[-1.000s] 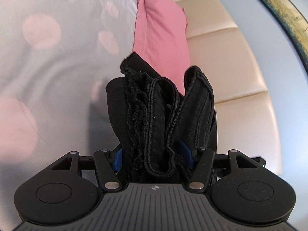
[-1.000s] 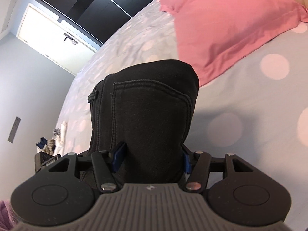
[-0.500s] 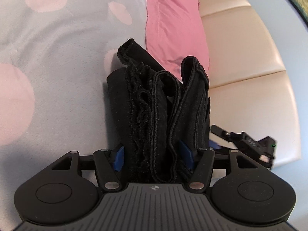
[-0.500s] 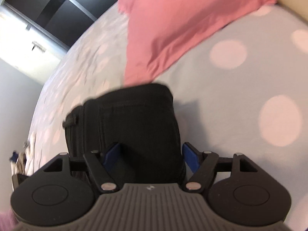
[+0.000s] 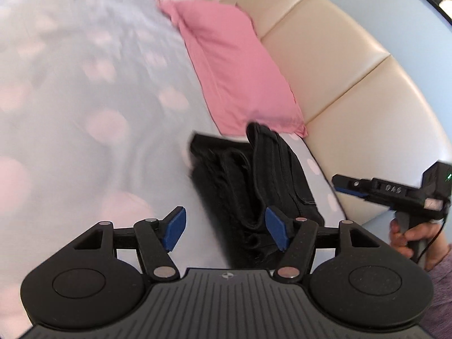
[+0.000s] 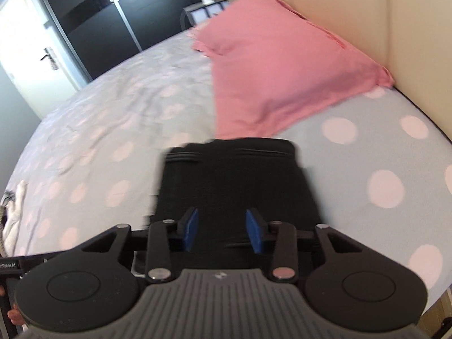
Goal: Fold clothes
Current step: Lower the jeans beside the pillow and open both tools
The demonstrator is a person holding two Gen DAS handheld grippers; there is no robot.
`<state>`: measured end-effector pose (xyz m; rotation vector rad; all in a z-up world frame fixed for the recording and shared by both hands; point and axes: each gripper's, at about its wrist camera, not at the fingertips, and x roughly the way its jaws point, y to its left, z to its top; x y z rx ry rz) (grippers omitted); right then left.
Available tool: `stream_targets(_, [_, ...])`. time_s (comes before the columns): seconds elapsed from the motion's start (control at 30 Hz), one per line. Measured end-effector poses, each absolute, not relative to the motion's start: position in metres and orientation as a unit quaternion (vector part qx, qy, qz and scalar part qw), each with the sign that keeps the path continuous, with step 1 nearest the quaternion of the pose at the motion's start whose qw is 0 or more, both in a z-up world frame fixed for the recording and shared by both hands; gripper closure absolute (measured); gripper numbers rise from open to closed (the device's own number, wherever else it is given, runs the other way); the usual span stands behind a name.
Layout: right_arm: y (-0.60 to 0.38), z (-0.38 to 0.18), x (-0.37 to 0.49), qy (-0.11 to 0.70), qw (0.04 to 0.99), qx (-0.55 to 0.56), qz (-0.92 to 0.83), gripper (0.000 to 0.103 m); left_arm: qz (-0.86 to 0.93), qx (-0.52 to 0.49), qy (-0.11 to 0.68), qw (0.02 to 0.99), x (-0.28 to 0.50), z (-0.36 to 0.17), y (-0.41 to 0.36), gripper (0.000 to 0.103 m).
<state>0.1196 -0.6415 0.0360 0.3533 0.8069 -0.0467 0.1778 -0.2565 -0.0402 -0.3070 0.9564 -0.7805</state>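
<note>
The left claw [image 5: 226,230] hangs above the bed [image 5: 84,141], its blue pads spread and opening wider, with nothing pressed between them. The folded black trousers [image 5: 254,186] lie on the bed just ahead of it, partly seen between the pads but beneath them, untouched. Beyond the trousers sits a pink pillow [image 5: 237,70], and to the right a cream headboard [image 5: 353,70].

The right claw [image 6: 221,230] hovers over the same trousers [image 6: 234,178], its pads drawing together and gripping nothing. In the left view, that claw [image 5: 347,188] floats off to the right, held by a hand [image 5: 412,240].
</note>
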Motion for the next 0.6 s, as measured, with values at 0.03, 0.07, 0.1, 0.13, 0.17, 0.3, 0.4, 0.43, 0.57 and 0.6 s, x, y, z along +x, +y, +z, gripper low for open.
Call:
stream_targets(0.03, [-0.628,0.044,0.118,0.387,0.907,0.167,-0.017,0.061,-0.359,-0.13,0.437,0.814,0.176,-0.03,-0.247,0.037])
stream_targets(0.07, [-0.613,0.053,0.117,0.383,0.909,0.163,-0.009,0.061,-0.353,-0.116,0.427,0.824,0.175,-0.021,-0.238,0.034])
stream_targets(0.1, [-0.597,0.063,0.117,0.379,0.912,0.158,0.0,0.06,-0.345,-0.103,0.418,0.834,0.172,-0.011,-0.227,0.033])
stream_targets(0.13, [-0.581,0.073,0.117,0.376,0.914,0.153,0.01,0.058,-0.337,-0.091,0.41,0.842,0.168,-0.002,-0.214,0.032])
stream_targets(0.17, [-0.565,0.083,0.117,0.373,0.916,0.148,0.018,0.054,-0.329,-0.084,0.404,0.849,0.164,0.008,-0.201,0.031])
stream_targets(0.3, [-0.496,0.114,0.117,0.352,0.926,0.121,0.056,0.039,-0.288,-0.067,0.383,0.875,0.148,0.039,-0.148,0.029])
stream_targets(0.4, [-0.44,0.128,0.114,0.336,0.933,0.101,0.082,0.031,-0.244,-0.043,0.365,0.898,0.132,0.055,-0.109,0.028])
stream_targets(0.43, [-0.421,0.132,0.111,0.329,0.935,0.095,0.091,0.031,-0.232,-0.038,0.359,0.903,0.127,0.061,-0.096,0.028])
stream_targets(0.57, [-0.347,0.138,0.101,0.305,0.942,0.068,0.125,0.023,-0.189,-0.02,0.332,0.924,0.105,0.078,-0.049,0.028])
stream_targets(0.6, [-0.33,0.138,0.097,0.298,0.943,0.061,0.133,0.018,-0.176,-0.015,0.323,0.93,0.099,0.082,-0.039,0.027])
